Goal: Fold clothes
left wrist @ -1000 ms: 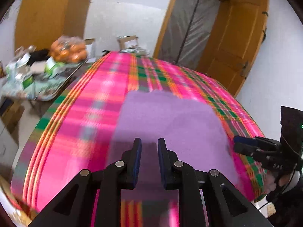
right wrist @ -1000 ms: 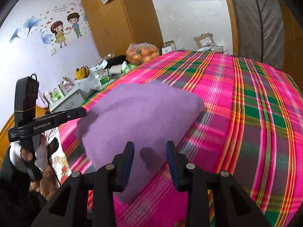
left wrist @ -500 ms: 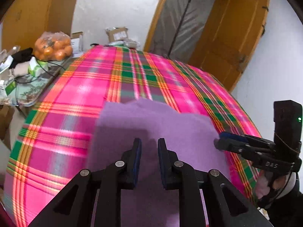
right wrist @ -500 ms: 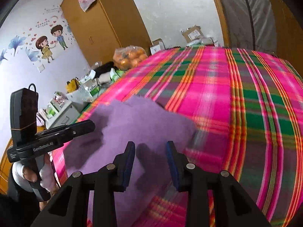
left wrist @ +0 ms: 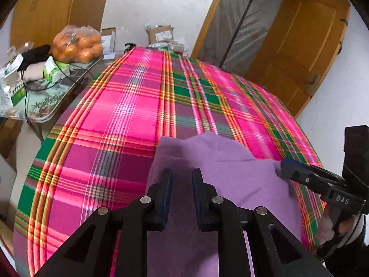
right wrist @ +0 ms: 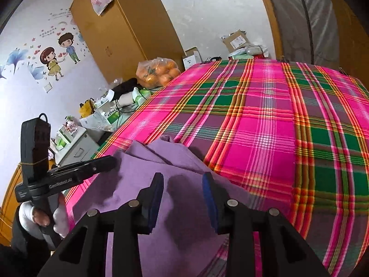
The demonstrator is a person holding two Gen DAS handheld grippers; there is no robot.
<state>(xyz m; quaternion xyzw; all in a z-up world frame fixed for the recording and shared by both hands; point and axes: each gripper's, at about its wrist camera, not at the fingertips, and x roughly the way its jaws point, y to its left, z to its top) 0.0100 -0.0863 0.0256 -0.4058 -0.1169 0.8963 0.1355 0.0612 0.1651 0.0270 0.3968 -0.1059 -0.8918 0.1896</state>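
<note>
A purple fleece garment [left wrist: 230, 173] lies at the near end of a bed with a pink and green plaid cover [left wrist: 129, 115]. Its far part is rumpled into overlapping folds [right wrist: 161, 147]. My left gripper [left wrist: 182, 173] is at the garment's left edge, its jaws a narrow gap apart with purple fabric between them. From the side, the left gripper [right wrist: 111, 160] has its tip at that edge. My right gripper [right wrist: 182, 177] holds the right edge with its jaws wider apart. In the left wrist view a crease runs up to the right gripper [left wrist: 282, 165].
A side table [left wrist: 46, 101] left of the bed carries a bag of oranges [left wrist: 76, 43], boxes and cables. Cardboard boxes [left wrist: 160, 33] sit beyond the bed's far end. A wooden door [left wrist: 299, 57] stands at the right, a wardrobe [right wrist: 120, 30] at the left. A gloved hand [right wrist: 34, 214] grips the left handle.
Both grippers have drawn back toward the near edge and the purple garment has come with them. More plaid cover shows beyond it, and its far part has gathered into folds.
</note>
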